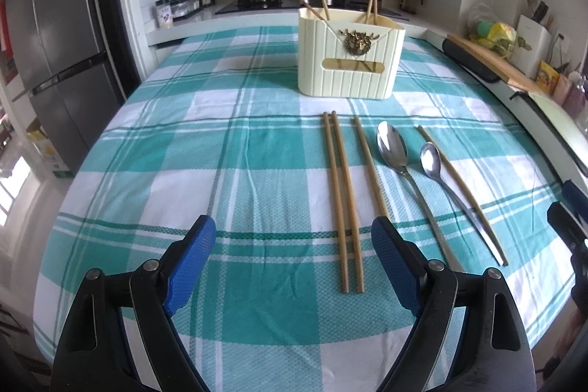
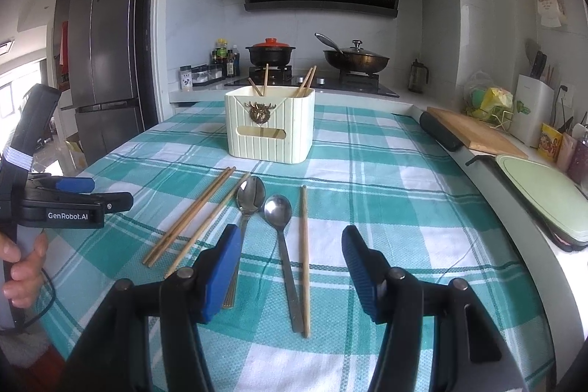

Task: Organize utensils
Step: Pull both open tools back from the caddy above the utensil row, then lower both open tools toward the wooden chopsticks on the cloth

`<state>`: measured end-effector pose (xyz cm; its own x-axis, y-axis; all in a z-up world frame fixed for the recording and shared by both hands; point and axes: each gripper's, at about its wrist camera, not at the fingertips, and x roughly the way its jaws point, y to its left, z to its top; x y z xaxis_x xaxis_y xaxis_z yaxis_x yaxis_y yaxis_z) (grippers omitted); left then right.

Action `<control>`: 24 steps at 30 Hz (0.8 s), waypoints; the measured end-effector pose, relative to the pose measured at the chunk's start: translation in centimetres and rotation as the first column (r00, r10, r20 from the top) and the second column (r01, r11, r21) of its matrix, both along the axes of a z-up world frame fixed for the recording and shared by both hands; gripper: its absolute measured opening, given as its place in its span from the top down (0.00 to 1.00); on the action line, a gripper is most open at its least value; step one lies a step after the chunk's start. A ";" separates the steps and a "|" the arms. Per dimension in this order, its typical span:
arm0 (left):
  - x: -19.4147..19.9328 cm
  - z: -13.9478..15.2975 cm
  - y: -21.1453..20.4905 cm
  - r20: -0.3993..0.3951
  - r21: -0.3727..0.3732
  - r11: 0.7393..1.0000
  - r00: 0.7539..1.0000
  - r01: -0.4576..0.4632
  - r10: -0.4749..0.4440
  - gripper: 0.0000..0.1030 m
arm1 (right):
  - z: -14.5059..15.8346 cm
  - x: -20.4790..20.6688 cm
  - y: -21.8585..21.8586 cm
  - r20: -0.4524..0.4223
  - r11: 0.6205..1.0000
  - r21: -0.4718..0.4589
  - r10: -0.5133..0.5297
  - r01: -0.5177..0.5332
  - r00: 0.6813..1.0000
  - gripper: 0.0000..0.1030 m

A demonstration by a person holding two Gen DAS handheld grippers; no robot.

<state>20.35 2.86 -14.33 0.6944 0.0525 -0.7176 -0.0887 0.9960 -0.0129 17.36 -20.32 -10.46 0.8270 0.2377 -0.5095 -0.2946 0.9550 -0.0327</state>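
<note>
A cream ribbed utensil holder (image 1: 351, 57) (image 2: 270, 127) stands at the far middle of the checked tablecloth, with several chopsticks upright in it. In front of it lie a pair of chopsticks (image 1: 341, 201) (image 2: 189, 215), a single chopstick (image 1: 369, 164) (image 2: 209, 223), a large spoon (image 1: 395, 153) (image 2: 250, 197), a small spoon (image 1: 433, 164) (image 2: 279, 215) and another chopstick (image 1: 463, 193) (image 2: 304, 259). My left gripper (image 1: 294, 234) is open and empty above the cloth, left of the pair. My right gripper (image 2: 292, 241) is open and empty over the spoon handles.
The teal and white tablecloth (image 1: 183, 149) covers the table. A stove with a red-lidded pot (image 2: 271, 50) and a wok (image 2: 356, 59) stands behind. A wooden cutting board (image 2: 474, 131) and a green tray (image 2: 547, 201) lie at the right. A fridge (image 2: 106, 39) stands left.
</note>
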 end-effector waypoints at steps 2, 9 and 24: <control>0.0 -0.2 -0.1 -0.002 0.001 1.000 1.000 0.003 -0.003 0.15 | -0.1 0.1 -0.3 -0.005 1.000 0.006 -0.008 0.008 1.000 0.43; -0.1 -0.5 -0.1 -0.010 -0.003 1.000 1.000 0.005 -0.005 0.15 | -0.4 0.2 -0.5 -0.011 1.000 0.007 -0.016 0.016 1.000 0.43; 0.6 -1.8 -0.3 -0.042 0.010 1.000 0.999 0.008 -0.008 0.15 | -1.5 0.9 -0.6 -0.035 1.000 -0.005 -0.027 0.027 0.999 0.43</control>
<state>20.97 2.56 -16.12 0.6639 0.0544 -0.7458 -0.0812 0.9967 0.0005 18.27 -20.92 -11.95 0.8149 0.2131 -0.5391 -0.2695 0.9626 -0.0269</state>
